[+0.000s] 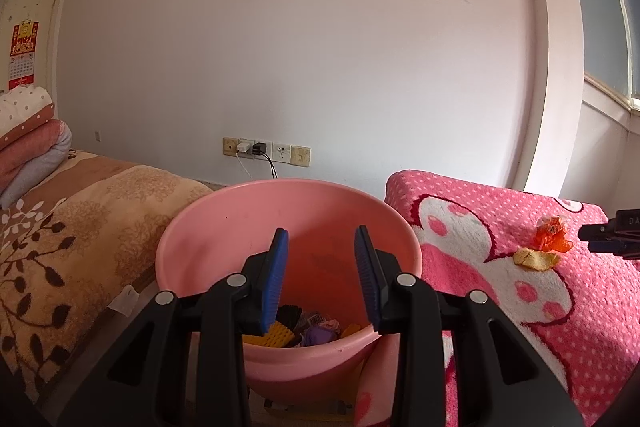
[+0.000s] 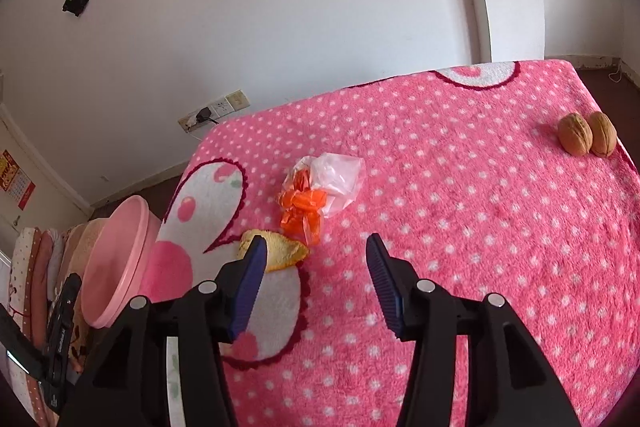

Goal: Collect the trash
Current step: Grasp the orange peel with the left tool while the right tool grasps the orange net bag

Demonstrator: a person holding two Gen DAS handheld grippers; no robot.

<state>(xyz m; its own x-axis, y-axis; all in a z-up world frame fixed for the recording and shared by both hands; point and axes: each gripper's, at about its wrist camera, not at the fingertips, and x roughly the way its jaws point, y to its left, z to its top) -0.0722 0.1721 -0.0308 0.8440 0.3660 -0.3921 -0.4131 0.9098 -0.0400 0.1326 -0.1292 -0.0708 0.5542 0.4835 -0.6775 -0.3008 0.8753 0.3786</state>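
Trash sits just below the middle of the right wrist view: a yellow peel (image 2: 280, 250), curled and dry-looking, and touching it from above a crumpled orange wrapper (image 2: 301, 211) tied to a clear plastic bag (image 2: 340, 179). We judge all three feather-light. The peel looks stiff enough to pinch across its raised edge; the wrapper and bag are soft and slick, so we would take them at the bunched orange knot, where the film will not slide out.

Our right gripper (image 2: 316, 251) hangs over them with its jaws apart and nothing between them, its left finger (image 2: 248, 287) overlapping the peel in the picture; whether it touches we cannot quite tell. Our left gripper (image 1: 320, 247) also stands open and empty above the pink basin (image 1: 224, 215), low in its frame, which already holds dark and yellow scraps.

Everything rests on a fluffy pink dotted blanket (image 2: 460, 227), a yielding surface. Two walnuts (image 2: 586, 139) lie at the far right. White walls stand behind, with wall sockets (image 1: 266, 150) at mid-frame.
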